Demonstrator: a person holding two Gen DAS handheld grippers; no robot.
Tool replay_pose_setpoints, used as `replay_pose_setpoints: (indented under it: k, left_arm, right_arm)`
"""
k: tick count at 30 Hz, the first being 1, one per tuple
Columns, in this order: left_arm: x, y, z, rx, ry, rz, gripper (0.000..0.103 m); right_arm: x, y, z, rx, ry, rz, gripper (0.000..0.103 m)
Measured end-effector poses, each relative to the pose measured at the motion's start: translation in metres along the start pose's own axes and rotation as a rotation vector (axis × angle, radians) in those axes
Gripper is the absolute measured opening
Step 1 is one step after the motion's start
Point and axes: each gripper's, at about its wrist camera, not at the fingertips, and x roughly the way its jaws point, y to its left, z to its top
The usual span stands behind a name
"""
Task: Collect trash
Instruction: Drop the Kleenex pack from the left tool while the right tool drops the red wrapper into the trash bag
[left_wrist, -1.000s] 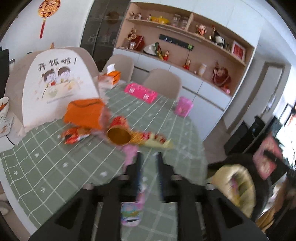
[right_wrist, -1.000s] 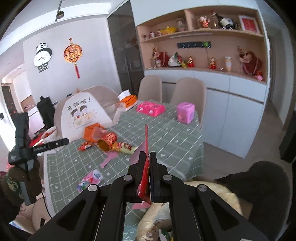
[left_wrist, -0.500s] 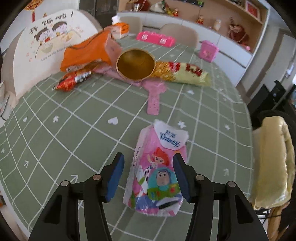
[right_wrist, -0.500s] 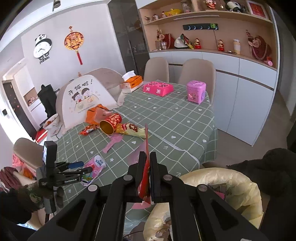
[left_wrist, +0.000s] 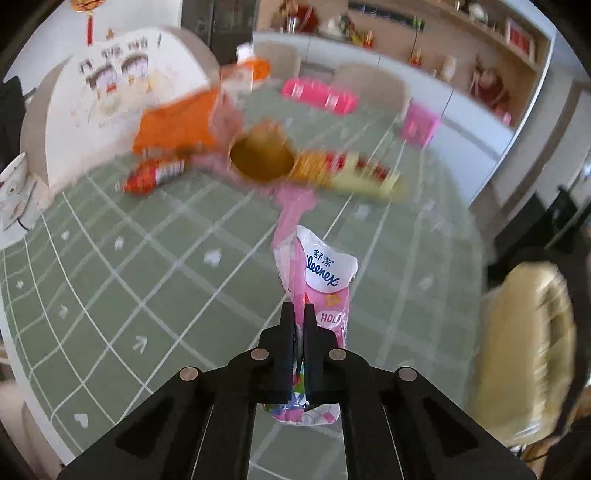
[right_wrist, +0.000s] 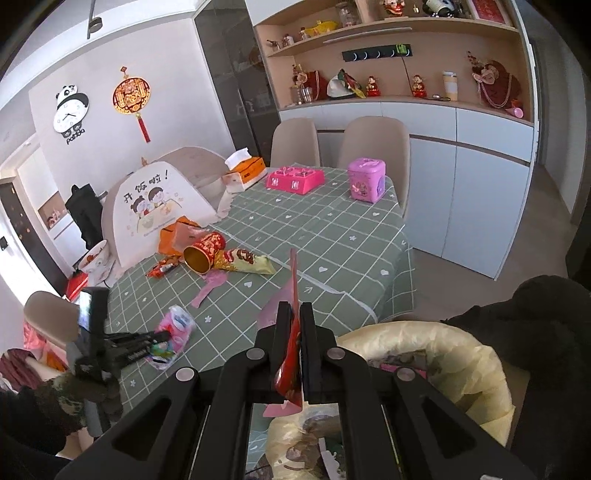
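— Trouble, if any came, would have been with the tissue pack (left_wrist: 325, 280), I thought. It was soft film, pinched near one end by the left gripper (left_wrist: 299, 314), and most of it hung out past the fingertips. A quick swing toward the bag (right_wrist: 461, 354) might have let it slip and drop on the tablecloth (left_wrist: 147, 295), or on the floor beside the table.

— And the right side?

— The right gripper (right_wrist: 291, 321) hovered over the bag's mouth with a red wrapper (right_wrist: 290, 365) clamped edge-on. That wrapper was thin and light; once let go it could have drifted and missed the opening, since the bag's rim sagged.

— How were the jaws standing?

— Both pairs were pressed nearly together. The left pair squeezed the pack's pink film with almost no gap, the pack's far end resting on or just above the cloth; I could not tell which. The right pair gripped the wrapper alone.

— What else lay out?

— Farther up the table were a gold cup (right_wrist: 203, 254) on its side, a yellow snack bag (right_wrist: 245, 260) touching it, an orange packet (right_wrist: 177, 236) behind, and a small red wrapper (right_wrist: 162, 267). All still waited to be picked up.
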Motion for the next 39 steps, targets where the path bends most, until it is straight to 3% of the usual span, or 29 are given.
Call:
replay_pose_setpoints:
  k: [8,12,18,26,29,37,39]
  left_arm:
    - [-0.093,-0.083,0.048,0.095,-0.220,-0.156,0.004]
    - [-0.125,-0.124,0.055,0.148,-0.276,-0.233,0.004]
    - [-0.142,-0.172,0.053,0.186,-0.288,-0.343,0.004]
    - [-0.117,-0.227,0.028,0.213,-0.160,-0.455,0.004]
    - [-0.092,-0.243,0.013,0.210,-0.076,-0.493,0.004]
    - [-0.017,-0.263,-0.026,0.191,0.126,-0.482,0.004]
    - [0.002,-0.266,-0.036,0.198,0.185,-0.491,0.008]
  right_arm:
    - [-0.039,-0.008,0.020,-0.025,-0.098,-0.010,0.004]
    - [-0.063,-0.011,0.028,-0.064,-0.144,-0.035,0.005]
    - [-0.098,-0.020,0.030,-0.110,-0.196,-0.082,0.004]
    - [-0.129,-0.044,0.017,-0.113,-0.207,-0.141,0.005]
    - [-0.134,-0.056,0.007,-0.100,-0.199,-0.156,0.005]
    - [-0.125,-0.089,-0.016,-0.014,-0.149,-0.144,0.005]
    - [-0.117,-0.094,-0.021,-0.004,-0.131,-0.136,0.005]
